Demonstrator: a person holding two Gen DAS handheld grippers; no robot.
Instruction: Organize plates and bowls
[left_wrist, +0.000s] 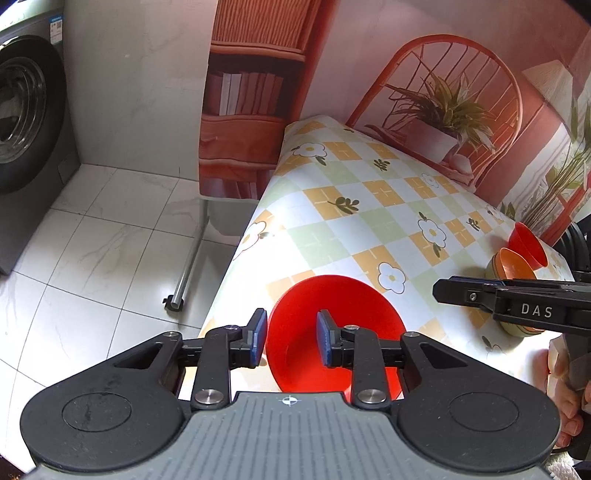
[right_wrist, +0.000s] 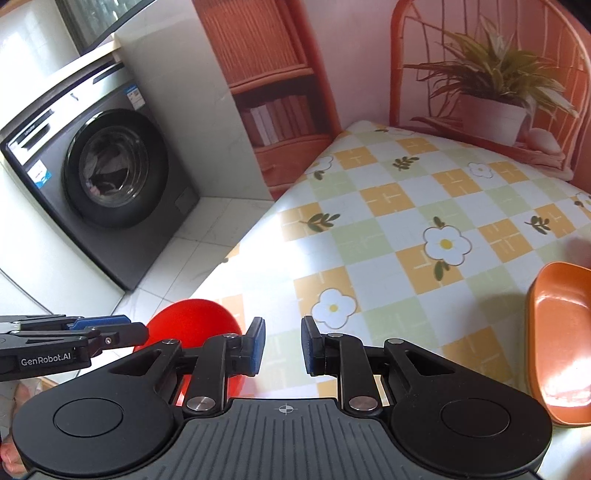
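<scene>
A red plate lies flat near the table's left edge on the checked flower tablecloth. My left gripper hovers open just over the plate's near side, with nothing between its fingers. At the right an orange bowl sits nested in a green bowl, and a red bowl leans tilted behind them. My right gripper is open over bare cloth, between the red plate and the orange bowl. The right gripper shows side-on in front of the bowls; the left gripper shows beside the plate.
The table's left edge drops to a white tiled floor. A grey washing machine stands on the floor to the left. A printed backdrop with a chair and plant runs along the table's far side. A hand holds the right gripper.
</scene>
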